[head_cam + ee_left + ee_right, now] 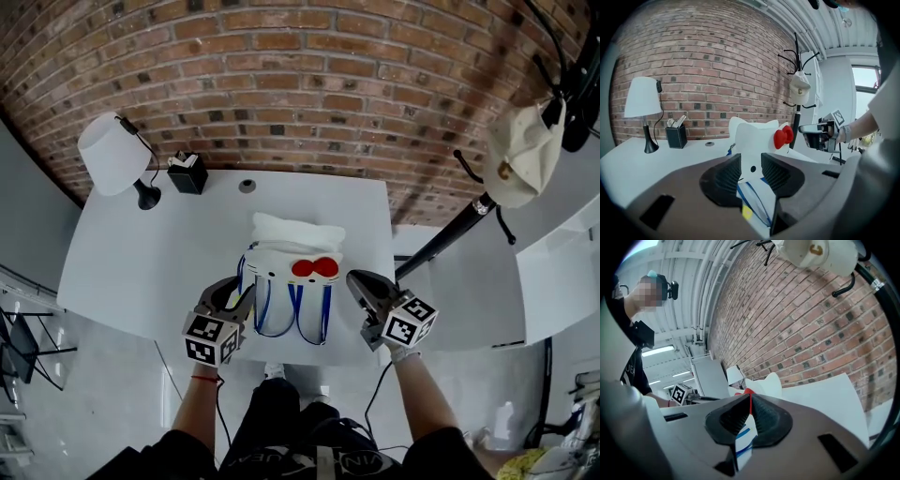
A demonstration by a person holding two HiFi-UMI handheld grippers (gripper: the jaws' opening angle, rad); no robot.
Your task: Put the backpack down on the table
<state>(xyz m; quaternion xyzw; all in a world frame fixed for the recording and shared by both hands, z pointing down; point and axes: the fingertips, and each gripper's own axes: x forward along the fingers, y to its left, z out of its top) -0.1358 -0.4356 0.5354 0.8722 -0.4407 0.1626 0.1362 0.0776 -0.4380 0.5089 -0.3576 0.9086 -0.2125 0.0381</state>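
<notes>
A white backpack (291,272) with a red bow and blue-edged straps lies on the white table (141,253), near its front edge. My left gripper (236,292) is just left of the straps, open, with nothing between its pads. In the left gripper view the backpack (757,136) shows through the gap of the left gripper (751,171). My right gripper (358,281) hangs just right of the backpack, clear of it, fingers drawn together and empty. The right gripper view has the right gripper (750,404) aimed along the backpack (772,383).
A white lamp (112,155) and a black pen holder (187,173) stand at the table's back left, against the brick wall. A black coat stand with a cream cap (520,155) rises to the right of the table.
</notes>
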